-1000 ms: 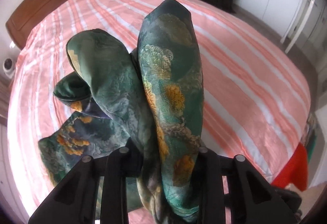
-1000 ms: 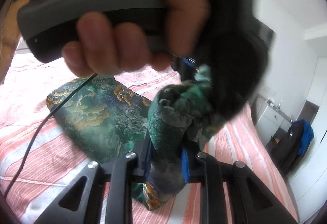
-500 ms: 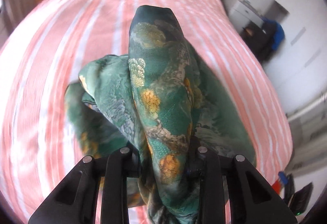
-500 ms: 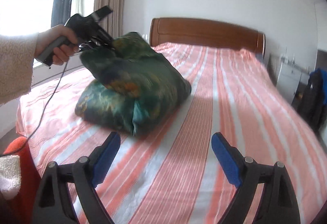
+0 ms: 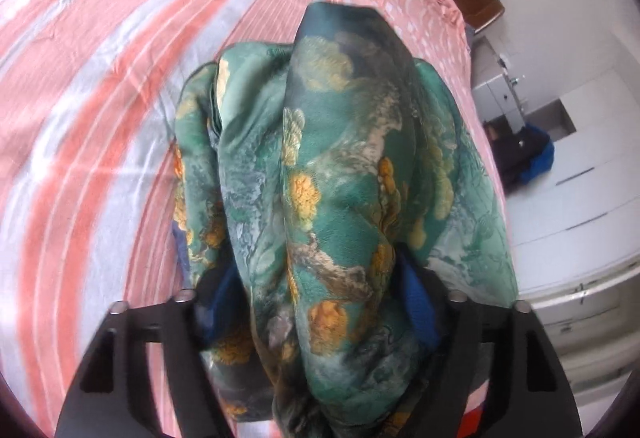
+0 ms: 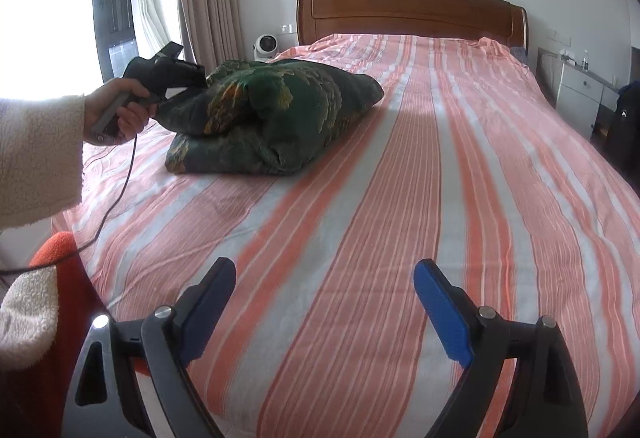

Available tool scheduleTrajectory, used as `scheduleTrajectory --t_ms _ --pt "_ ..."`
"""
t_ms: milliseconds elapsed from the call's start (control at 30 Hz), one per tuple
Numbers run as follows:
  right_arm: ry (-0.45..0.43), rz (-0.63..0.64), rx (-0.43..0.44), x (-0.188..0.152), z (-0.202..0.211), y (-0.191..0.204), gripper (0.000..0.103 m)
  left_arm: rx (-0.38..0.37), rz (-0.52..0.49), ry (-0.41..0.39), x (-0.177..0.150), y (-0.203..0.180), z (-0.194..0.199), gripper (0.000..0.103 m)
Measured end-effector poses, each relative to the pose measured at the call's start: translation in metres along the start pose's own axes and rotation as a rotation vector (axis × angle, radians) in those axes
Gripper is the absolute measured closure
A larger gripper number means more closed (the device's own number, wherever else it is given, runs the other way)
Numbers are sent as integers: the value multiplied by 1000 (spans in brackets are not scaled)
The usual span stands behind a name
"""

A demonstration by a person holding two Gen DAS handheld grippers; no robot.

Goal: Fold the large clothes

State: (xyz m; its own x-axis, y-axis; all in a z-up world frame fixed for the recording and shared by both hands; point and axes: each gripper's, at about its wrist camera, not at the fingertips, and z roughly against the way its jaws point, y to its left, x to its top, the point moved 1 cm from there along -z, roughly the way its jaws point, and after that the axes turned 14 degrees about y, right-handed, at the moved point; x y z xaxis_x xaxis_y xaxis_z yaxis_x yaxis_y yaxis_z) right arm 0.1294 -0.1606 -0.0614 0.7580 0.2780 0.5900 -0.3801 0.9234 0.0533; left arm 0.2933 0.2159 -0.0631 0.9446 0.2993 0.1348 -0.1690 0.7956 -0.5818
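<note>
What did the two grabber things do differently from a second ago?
The right hand-held gripper let go of the green patterned garment, opened wide and pulled back over the striped bed. The garment dropped into a folded bundle on the bed. The left hand-held gripper stayed shut on the garment's top layer.

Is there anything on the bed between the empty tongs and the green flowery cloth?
Nothing visible. The right tongs are open, and only bare striped bed sheet lies between them and the green cloth. The left tongs are shut on that cloth.
</note>
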Motion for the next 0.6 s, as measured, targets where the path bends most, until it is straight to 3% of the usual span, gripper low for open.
scheduleTrajectory --t_ms 133,300,433,600 --pt "-1 -35 12 -15 6 -8 13 31 -15 -32 -4 4 30 8" --pt "-22 -56 1 -23 11 -14 13 71 -12 -97 -35 16 56 6" --pt "-18 -52 -21 -25 7 -13 12 286 -89 -159 -78 13 66 5" --pt "3 -47 -10 -31 -3 -10 11 582 -249 -100 -129 15 32 5"
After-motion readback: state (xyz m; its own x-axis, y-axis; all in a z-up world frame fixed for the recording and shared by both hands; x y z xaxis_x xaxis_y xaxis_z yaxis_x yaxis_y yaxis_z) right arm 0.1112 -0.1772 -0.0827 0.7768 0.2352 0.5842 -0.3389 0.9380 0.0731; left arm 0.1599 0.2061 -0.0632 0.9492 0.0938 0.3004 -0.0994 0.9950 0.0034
